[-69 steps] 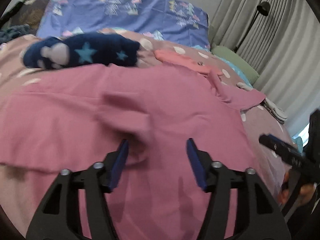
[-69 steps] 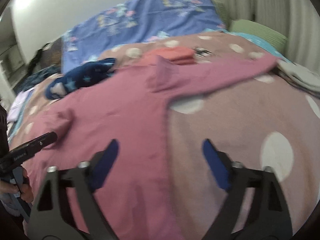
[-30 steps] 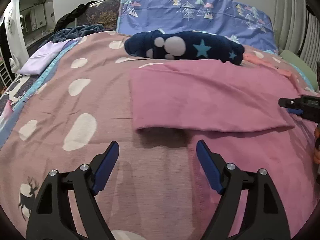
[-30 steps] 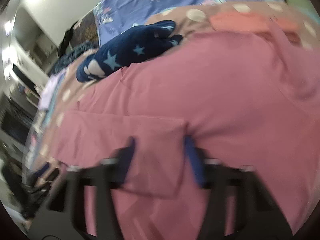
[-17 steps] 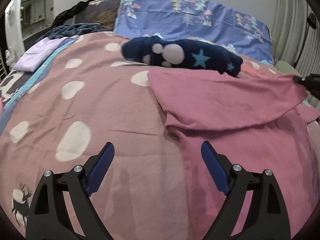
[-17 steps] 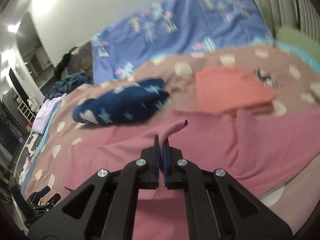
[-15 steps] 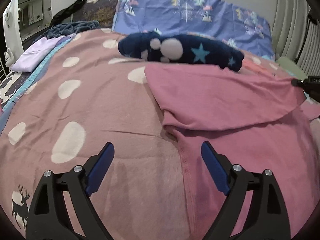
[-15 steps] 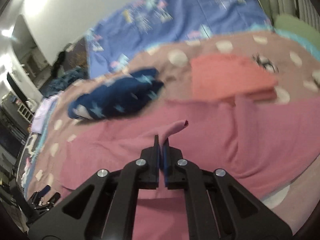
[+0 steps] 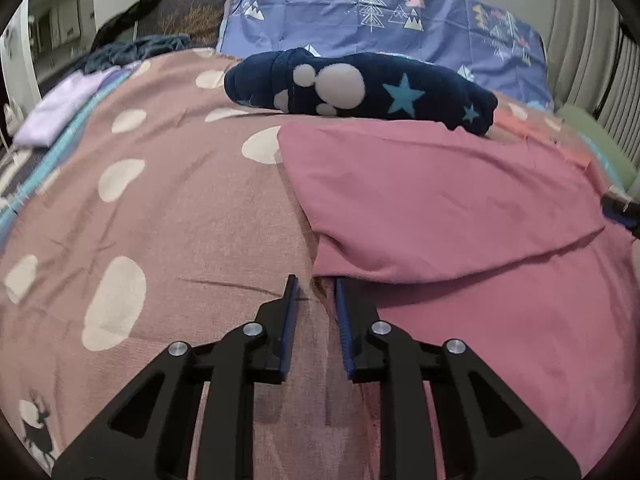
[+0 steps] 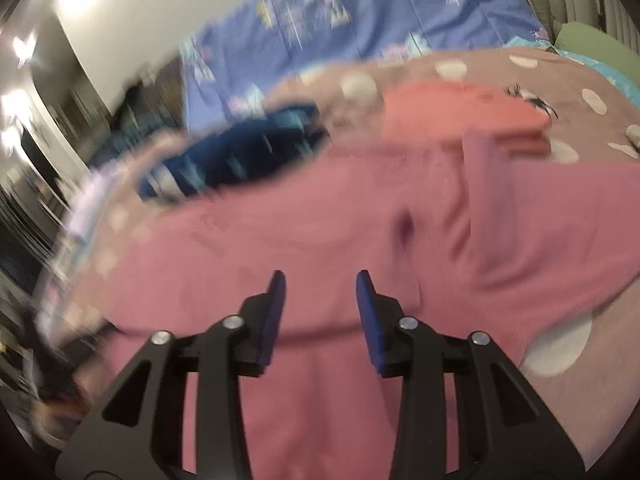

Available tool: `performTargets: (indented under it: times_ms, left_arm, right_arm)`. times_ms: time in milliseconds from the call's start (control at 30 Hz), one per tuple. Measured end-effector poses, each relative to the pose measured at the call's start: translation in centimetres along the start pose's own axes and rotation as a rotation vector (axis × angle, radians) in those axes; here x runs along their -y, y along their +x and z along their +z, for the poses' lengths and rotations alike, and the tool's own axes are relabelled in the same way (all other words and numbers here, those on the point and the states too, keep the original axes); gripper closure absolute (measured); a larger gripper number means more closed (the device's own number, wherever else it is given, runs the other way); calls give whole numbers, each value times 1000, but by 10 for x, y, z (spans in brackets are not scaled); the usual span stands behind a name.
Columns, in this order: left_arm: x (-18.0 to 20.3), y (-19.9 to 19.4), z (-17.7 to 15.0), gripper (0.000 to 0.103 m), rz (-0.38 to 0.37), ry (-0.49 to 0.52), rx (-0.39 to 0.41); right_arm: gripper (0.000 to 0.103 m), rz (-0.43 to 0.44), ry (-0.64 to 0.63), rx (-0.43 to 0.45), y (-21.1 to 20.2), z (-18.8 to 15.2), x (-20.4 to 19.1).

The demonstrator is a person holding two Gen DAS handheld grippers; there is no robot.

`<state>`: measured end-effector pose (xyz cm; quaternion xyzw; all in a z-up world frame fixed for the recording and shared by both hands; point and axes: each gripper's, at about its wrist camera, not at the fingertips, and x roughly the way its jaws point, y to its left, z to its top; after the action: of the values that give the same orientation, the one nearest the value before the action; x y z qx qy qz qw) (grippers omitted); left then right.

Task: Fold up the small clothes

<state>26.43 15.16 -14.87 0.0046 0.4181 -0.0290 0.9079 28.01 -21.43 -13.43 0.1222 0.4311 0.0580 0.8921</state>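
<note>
left wrist view: no legible writing; left hand-held gripper [image 9: 316, 300] narrowing on pink garment [image 9: 440, 200] edge, right [image 10: 320, 296] parted, empty.

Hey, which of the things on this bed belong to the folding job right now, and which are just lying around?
In the job:
- pink cotton garment, partly folded
- left gripper, jaws narrowed beside the fold
- right gripper, open above the garment

Lying about:
- navy fleece item with stars
- folded coral cloth
- lilac folded cloth
- spotted brown blanket
</note>
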Motion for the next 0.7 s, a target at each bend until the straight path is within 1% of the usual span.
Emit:
performTargets:
  times_ms: [33, 67, 100, 167, 267, 300, 367, 433, 467, 500, 533, 567, 600, 633, 667, 700]
  left_arm:
    - [1, -1, 0, 83, 6, 3, -3]
    - [0, -1, 0, 83, 8, 1, -5]
    - [0, -5, -1, 83, 17, -8, -6]
    - [0, -15, -1, 83, 24, -21, 11]
    - [13, -39, 5, 83, -26, -15, 75]
    - [22, -44, 8, 83, -37, 5, 94]
    - [41, -46, 14, 80, -57, 44, 106]
    - [62, -36, 20, 73, -95, 59, 90]
    - [68, -31, 22, 72, -113, 54, 82]
    - [74, -23, 24, 69, -135, 42, 71]
    - [81, -10, 24, 63, -150, 27, 50]
    - [88, 4, 21, 58, -136, 32, 26]
    - [96, 19, 15, 49, -98, 60, -3]
    - [104, 27, 10, 47, -62, 91, -8]
    - [106, 24, 12, 47, -49, 102, 2]
    - [109, 23, 11, 46, -33, 111, 5]
  right_arm:
    - [64, -36, -13, -19, 12, -6, 2]
    - [63, -40, -29, 6, 18, -13, 3]
    - [63, -33, -35, 45, 16, -19, 3]
    - [62, -36, -35, 53, 10, -17, 0]
    - [62, -39, -34, 52, 11, -18, 0]
    - [63, -31, -13, 50, 7, -18, 1]
    - [63, 18, 77, 58, -11, -18, 12]
    - [63, 53, 159, 101, -35, -16, 35]
    - [63, 40, 176, 124, -45, -13, 43]
    - [63, 13, 189, 154, -56, -10, 54]
    - [62, -40, 209, 195, -71, -5, 75]
    - [60, -90, 241, 225, -83, -3, 95]
    - [58, -126, 279, 245, -91, -2, 113]
    - [51, -190, 382, 280, -105, -2, 149]
    - [47, -236, 475, 305, -115, -6, 176]
    - [45, -283, 604, 337, -125, -13, 208]
